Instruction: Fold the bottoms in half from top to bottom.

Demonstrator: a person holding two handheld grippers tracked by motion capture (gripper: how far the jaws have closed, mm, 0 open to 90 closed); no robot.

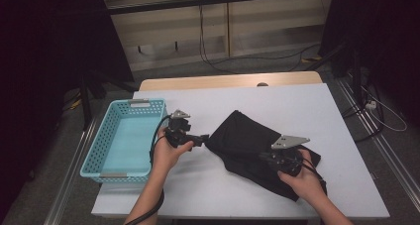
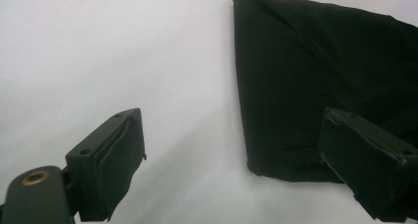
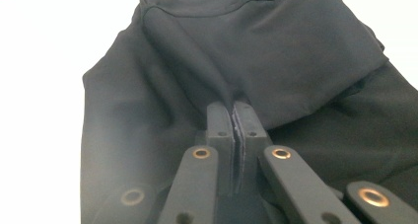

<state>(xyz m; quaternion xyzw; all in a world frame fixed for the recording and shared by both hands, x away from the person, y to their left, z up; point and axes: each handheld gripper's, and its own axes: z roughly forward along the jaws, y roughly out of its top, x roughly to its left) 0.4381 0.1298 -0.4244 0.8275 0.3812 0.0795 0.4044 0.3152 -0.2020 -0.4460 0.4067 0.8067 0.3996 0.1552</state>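
Observation:
A black cloth point(image 1: 242, 136) lies crumpled on the white table point(image 1: 297, 101), right of centre. My left gripper point(image 1: 204, 138) is held level at the cloth's left corner. In the left gripper view the left gripper point(image 2: 231, 123) is open, with the edge of the black cloth point(image 2: 315, 61) lying just ahead between the wide jaws, untouched. My right gripper point(image 1: 262, 158) rests on the near part of the cloth. In the right gripper view the right gripper point(image 3: 232, 108) is shut, pinching a raised fold of the black cloth point(image 3: 276, 46) at its tips.
A light blue perforated basket point(image 1: 143, 102) stands empty at the table's left edge, close to the left hand. Bare white table surface runs behind and to the right of the cloth. Dark curtains and floor cables surround the table.

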